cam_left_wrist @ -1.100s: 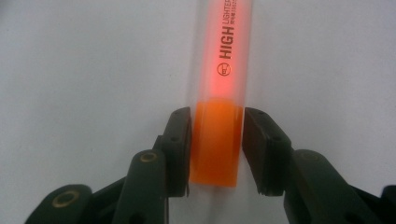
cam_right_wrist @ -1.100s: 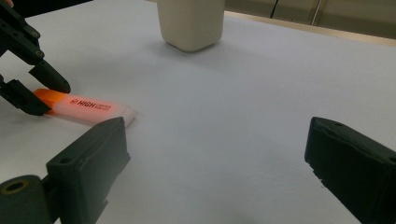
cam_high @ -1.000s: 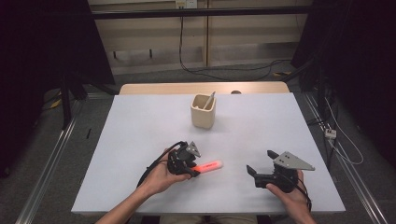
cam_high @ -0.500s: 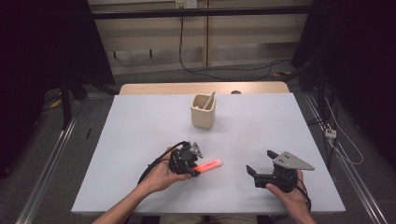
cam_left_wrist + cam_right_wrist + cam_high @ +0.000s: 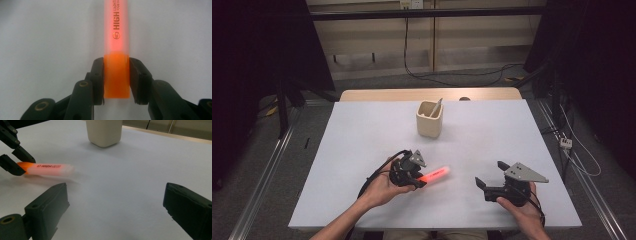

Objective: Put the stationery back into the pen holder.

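The left gripper (image 5: 417,176) is clamped on the orange end of a highlighter (image 5: 117,50), held low over the white table (image 5: 362,140), nearer the person than the beige pen holder (image 5: 430,119). The right gripper (image 5: 492,175) rests gaping wide and empty, right of the highlighter and well apart from it.

Lab or test-rig space, not home: bare white table (image 5: 362,150) standing alone on grey floor (image 5: 287,165), black curtains (image 5: 257,50) hanging both sides, cables (image 5: 422,75) trailing along plain back wall (image 5: 377,40), metal rails (image 5: 262,175) running beside table.
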Motion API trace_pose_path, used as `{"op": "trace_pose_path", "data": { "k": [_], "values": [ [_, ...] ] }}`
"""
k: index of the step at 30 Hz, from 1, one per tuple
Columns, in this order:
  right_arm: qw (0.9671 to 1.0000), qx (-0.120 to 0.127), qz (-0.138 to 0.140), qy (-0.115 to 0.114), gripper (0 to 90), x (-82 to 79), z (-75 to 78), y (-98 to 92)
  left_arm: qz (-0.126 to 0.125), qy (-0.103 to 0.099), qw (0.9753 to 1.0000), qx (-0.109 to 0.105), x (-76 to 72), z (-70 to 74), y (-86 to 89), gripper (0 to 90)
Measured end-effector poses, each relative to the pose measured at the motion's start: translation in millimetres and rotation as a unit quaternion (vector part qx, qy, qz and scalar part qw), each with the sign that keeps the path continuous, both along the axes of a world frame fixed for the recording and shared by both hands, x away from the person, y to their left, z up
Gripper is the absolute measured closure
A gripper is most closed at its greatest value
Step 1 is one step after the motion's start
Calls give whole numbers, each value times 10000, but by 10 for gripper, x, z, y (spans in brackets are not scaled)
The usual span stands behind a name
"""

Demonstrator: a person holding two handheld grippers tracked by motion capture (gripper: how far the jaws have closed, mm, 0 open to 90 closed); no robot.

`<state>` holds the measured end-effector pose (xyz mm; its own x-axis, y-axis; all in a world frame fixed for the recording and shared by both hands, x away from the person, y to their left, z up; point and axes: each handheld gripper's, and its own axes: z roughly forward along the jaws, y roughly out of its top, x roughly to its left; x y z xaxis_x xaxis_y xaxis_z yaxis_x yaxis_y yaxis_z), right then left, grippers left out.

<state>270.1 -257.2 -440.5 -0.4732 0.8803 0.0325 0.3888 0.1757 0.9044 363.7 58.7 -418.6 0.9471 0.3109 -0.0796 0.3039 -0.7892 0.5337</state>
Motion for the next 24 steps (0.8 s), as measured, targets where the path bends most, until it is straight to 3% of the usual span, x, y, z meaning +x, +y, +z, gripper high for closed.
{"op": "trace_pose_path", "data": {
  "k": [7, 12, 20, 24],
  "values": [
    [9999, -54, 148, 9, 55, 20, 7, 108, 45, -8, 9999, -150, 5, 51, 54, 673],
    [9992, -255, 293, -39, 61, 53, 48, 210, 88, 14, 9996, -251, -18, 103, 88, 673],
    [9944, -766, 727, -103, 63, 125, 111, 480, 56, 14, 9996, -260, -6, 178, 99, 673],
    [9919, -857, 884, -303, 65, 170, 165, 616, 27, 2, 9996, -267, -19, 220, 108, 673]
  ]
}}
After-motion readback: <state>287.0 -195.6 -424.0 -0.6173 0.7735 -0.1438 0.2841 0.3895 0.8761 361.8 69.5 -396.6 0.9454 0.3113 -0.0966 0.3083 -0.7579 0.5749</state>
